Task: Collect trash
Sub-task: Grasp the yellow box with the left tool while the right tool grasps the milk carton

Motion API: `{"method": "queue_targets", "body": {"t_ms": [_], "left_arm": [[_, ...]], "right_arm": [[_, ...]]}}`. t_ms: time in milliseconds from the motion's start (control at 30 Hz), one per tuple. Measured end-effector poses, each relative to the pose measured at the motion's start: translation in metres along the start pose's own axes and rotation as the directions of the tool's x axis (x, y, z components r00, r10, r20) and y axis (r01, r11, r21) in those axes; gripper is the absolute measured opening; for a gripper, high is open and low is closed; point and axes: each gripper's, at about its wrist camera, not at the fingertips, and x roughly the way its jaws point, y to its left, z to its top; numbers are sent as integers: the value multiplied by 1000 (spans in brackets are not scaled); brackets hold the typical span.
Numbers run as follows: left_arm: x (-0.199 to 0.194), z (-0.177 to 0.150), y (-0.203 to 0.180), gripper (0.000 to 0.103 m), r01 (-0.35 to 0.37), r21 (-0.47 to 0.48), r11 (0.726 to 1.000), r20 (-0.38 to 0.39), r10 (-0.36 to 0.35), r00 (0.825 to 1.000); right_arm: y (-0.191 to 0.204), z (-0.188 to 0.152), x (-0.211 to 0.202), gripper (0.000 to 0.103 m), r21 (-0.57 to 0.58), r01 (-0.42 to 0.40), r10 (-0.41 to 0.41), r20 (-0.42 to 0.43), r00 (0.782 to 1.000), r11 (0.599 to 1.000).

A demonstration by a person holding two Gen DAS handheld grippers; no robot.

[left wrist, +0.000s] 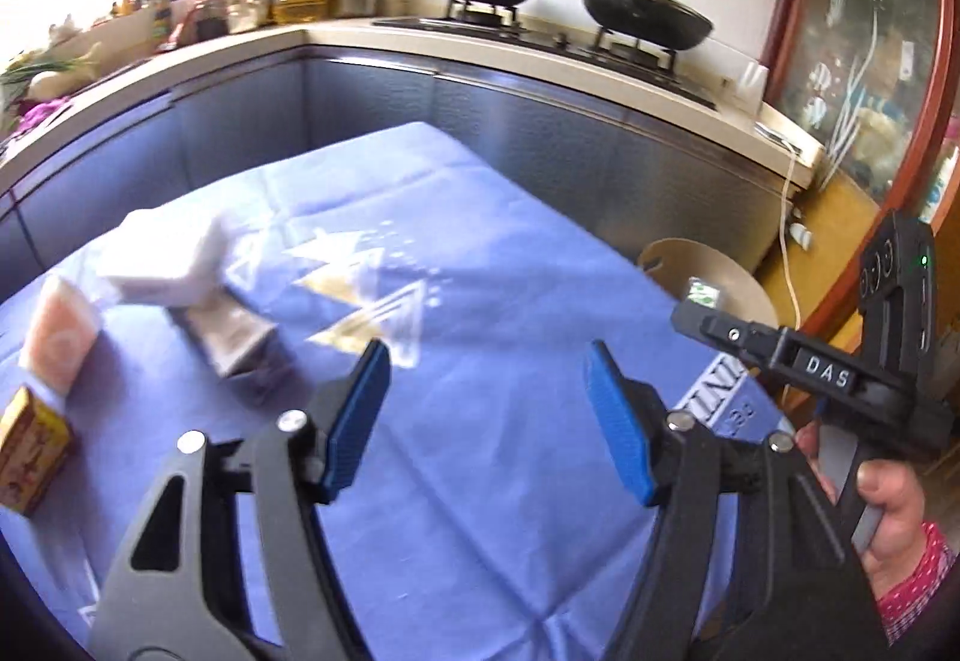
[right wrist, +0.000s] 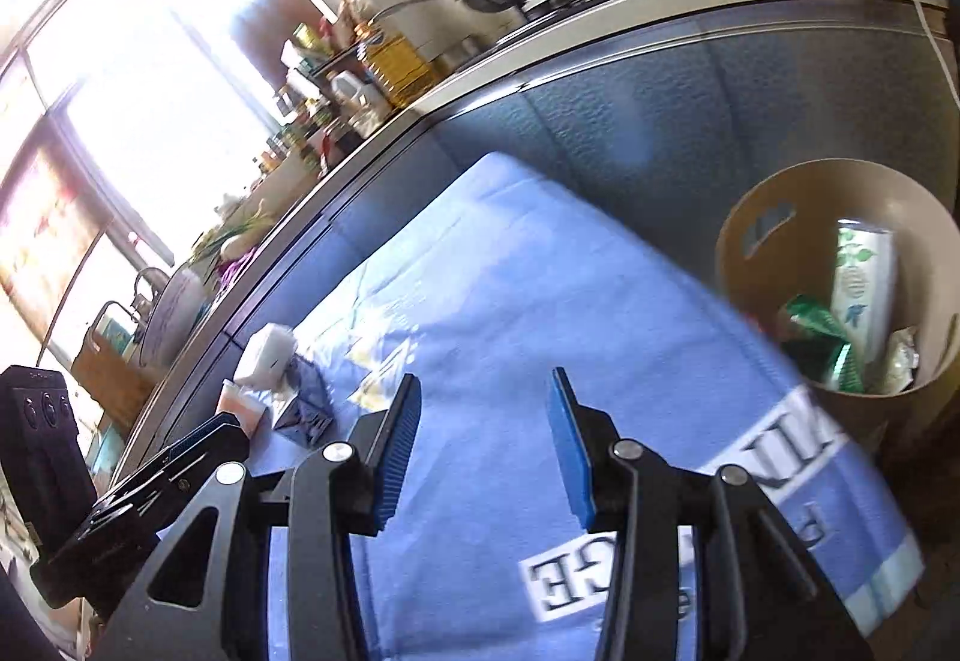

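Where the blue cloth (right wrist: 540, 313) ends, a round bin (right wrist: 750, 265) holds green-and-white packets (right wrist: 858, 289).

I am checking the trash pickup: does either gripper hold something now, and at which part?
Nothing is held. The left gripper and the right gripper both stand open and empty above the blue cloth.

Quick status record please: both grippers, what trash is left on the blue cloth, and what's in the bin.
left gripper: open, empty, above the blue cloth
right gripper: open, empty
trash on cloth: white box, grey carton, pink packet, yellow box
bin: beside the cloth; holds a white-and-green carton and green wrappers
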Motion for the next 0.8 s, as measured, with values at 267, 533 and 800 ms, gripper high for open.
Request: {"method": "queue_targets", "body": {"t_ms": [267,533,800], "left_arm": [[-66,-52,127,79,-352,55,934,7,352,936],[-87,-71,214,92,-501,170,849,-14,510,860],[-64,-74,254,93,-480,149,865,-96,496,863]], "right_arm": [[95,-32,63,44,-148,-95,69,-172,983,984],[151,-40,114,58,-331,-94,12,-242,970,939],[197,-36,173,70,-500,-73,-72,-265,962,863]]}}
